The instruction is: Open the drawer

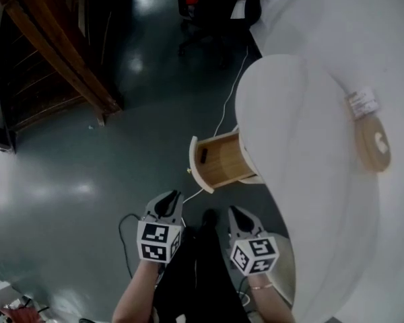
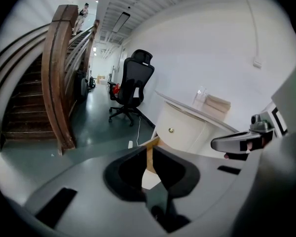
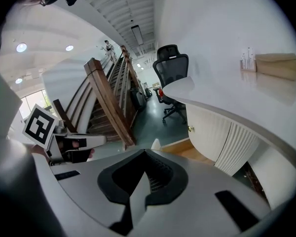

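The drawer (image 1: 219, 159) stands pulled out of the rounded white desk (image 1: 303, 133), its wooden inside bare except for a small dark item (image 1: 203, 155). Its white front carries a brass knob (image 1: 188, 171). My left gripper (image 1: 167, 204) hovers short of the drawer front, jaws a narrow slit apart and empty; the drawer's wooden edge (image 2: 150, 157) shows through that slit of the left gripper (image 2: 149, 154). My right gripper (image 1: 241, 215) hangs beside it, close to the desk. In its own view the right gripper (image 3: 144, 154) is shut on nothing, with the drawer (image 3: 185, 149) beyond it.
A wooden staircase (image 1: 60, 52) rises at the left and a black office chair (image 2: 130, 88) stands further back. A white cable (image 1: 222, 120) runs across the floor to the desk. A round wooden item (image 1: 374, 143) lies on the desktop. A second knob (image 2: 171, 130) shows on the desk.
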{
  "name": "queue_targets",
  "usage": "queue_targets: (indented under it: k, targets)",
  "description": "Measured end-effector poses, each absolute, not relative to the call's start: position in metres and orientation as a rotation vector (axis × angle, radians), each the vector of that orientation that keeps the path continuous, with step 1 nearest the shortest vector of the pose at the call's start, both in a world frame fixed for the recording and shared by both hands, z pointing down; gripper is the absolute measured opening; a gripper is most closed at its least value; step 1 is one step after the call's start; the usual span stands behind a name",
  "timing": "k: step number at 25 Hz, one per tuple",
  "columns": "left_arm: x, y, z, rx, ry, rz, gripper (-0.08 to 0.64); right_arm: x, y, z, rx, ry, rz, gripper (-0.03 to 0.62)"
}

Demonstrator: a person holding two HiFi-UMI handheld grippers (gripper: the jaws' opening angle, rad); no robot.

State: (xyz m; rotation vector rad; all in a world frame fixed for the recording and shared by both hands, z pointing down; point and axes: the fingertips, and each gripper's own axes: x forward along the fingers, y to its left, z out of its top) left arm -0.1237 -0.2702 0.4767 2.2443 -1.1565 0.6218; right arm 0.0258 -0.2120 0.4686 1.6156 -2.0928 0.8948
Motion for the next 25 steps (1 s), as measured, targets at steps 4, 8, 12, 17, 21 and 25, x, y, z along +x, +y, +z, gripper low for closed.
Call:
queue_targets:
  k: [4,8,12,17,21,25]
  targets:
    - [-0.135,-0.261,0.471,2.226,-1.172,0.629,0.04,0.008,-0.204,0.472,1.556,-2.092,0.865,0.003]
    - [-0.137,-0.248,0.474,2.212,-1.169,0.648,0.04,0.002,-0.195,0.474,1.533,-2.086,0.863,0.003]
    - [-0.138,-0.244,0.477,2.214,-1.169,0.642,0.04,0.0,-0.189,0.476,1.522,-2.077,0.841,0.003]
    - [-0.136,-0.24,0.483,2.19,-1.164,0.627,0.039,0.001,-0.184,0.479,1.522,-2.055,0.851,0.003]
    - [-0.139,-0.239,0.484,2.172,-1.168,0.621,0.04,-0.002,-0.182,0.479,1.524,-2.041,0.876,0.003]
    - [-0.143,-0.24,0.488,2.164,-1.161,0.628,0.039,-0.008,-0.182,0.48,1.519,-2.036,0.895,0.003]
